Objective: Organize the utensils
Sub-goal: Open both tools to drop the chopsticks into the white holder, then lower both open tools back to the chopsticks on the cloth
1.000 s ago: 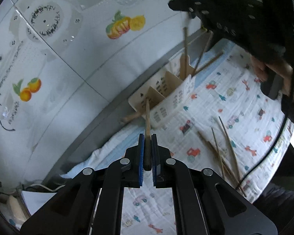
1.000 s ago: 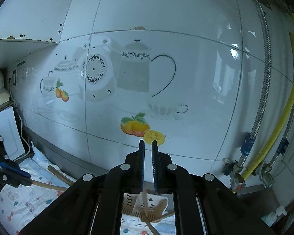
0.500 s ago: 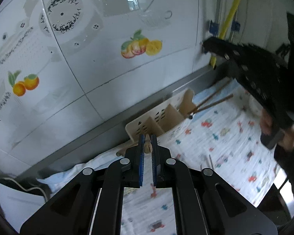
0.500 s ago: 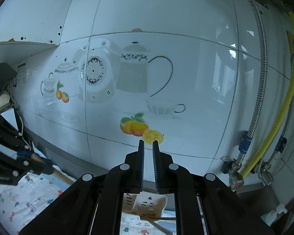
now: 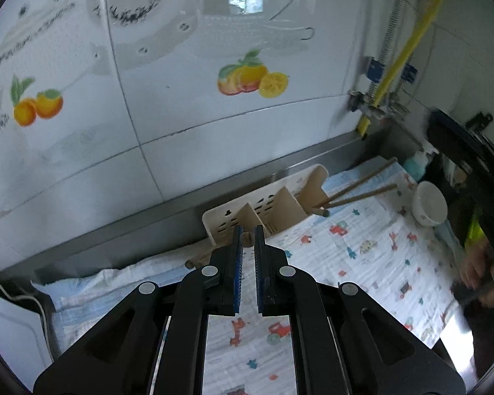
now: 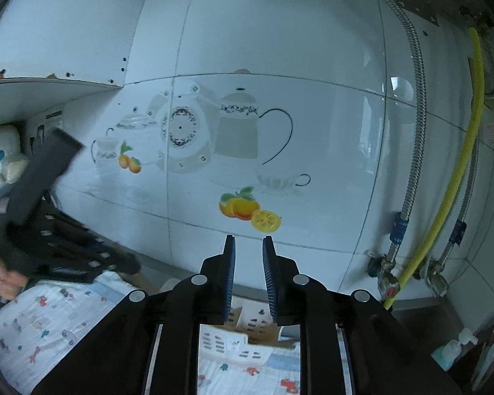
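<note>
A cream slotted utensil holder (image 5: 266,202) lies on its side on the patterned cloth against the steel wall edge. Two wooden chopsticks (image 5: 359,191) stick out of its right compartment. A wooden utensil handle (image 5: 201,256) pokes out at its left end, just past my left gripper (image 5: 248,235). That gripper hovers above the holder's left compartments, its jaws slightly apart with nothing between them. My right gripper (image 6: 248,247) faces the tiled wall, jaws apart and empty; the holder (image 6: 247,332) shows below it.
A white bowl (image 5: 429,202) and a teal bottle (image 5: 415,164) stand at the cloth's far right. Yellow and steel hoses (image 6: 451,177) run down the wall at the right. The cartoon-print cloth (image 5: 362,263) covers the counter.
My left gripper has let go of the wooden utensil, opened a little and risen above the holder. My right gripper has opened slightly and pulled away to the right.
</note>
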The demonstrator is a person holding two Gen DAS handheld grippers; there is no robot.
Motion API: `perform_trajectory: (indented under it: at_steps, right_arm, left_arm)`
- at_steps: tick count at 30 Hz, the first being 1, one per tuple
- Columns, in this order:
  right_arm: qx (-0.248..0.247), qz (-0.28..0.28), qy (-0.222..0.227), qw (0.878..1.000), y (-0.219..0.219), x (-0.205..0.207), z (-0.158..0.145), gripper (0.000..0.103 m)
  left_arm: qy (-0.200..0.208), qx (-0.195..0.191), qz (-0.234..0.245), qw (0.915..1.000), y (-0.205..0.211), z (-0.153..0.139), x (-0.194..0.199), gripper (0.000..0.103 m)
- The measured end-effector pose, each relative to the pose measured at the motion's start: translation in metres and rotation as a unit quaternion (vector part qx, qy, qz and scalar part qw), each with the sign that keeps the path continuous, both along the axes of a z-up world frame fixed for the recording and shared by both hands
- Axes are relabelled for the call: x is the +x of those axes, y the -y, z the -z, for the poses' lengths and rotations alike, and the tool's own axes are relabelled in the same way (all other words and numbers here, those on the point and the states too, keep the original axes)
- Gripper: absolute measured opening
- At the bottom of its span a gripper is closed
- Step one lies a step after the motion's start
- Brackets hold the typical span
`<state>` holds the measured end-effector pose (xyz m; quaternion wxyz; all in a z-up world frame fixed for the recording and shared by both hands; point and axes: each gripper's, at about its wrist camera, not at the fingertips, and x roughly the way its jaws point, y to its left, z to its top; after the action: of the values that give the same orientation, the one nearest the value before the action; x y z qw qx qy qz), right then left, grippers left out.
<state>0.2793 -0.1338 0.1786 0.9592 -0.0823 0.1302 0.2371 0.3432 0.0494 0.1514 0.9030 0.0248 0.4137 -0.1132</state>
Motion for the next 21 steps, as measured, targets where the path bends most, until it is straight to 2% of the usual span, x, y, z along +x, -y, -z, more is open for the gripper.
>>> perform_trajectory:
  at_steps: [2,8,12,14,16,18,21]
  right_arm:
    - [0.003,-0.004,-0.003,1.000,0.005,-0.010,0.003,0.022]
    - [0.018,-0.017,-0.025,0.999,0.021,-0.048,0.023,0.022]
    - [0.030,-0.023,-0.041,0.998,0.032,-0.081,0.038,0.022]
    - [0.034,-0.028,-0.051,0.998,0.035,-0.095,0.045,0.022]
    - [0.027,-0.028,-0.057,0.998,0.036,-0.114,0.056,0.022]
    - [0.017,-0.021,-0.057,0.998,0.036,-0.129,0.065,0.022]
    - [0.027,-0.022,-0.081,0.996,0.039,-0.151,0.085,0.022]
  left_arm:
    - [0.006,-0.001,-0.001,1.0000,0.001,0.000,-0.002,0.007]
    - [0.037,-0.011,0.003,0.9992,0.001,-0.014,-0.026,0.009]
    - [0.072,-0.020,0.009,0.9972,0.000,-0.029,-0.059,0.019]
    - [0.081,-0.028,0.010,0.9963,0.000,-0.032,-0.074,0.019]
    - [0.090,-0.027,0.015,0.9955,0.000,-0.030,-0.092,0.019]
    - [0.099,-0.024,0.016,0.9946,0.001,-0.024,-0.112,0.025]
    - [0.102,-0.041,0.017,0.9938,-0.001,-0.006,-0.138,0.028]
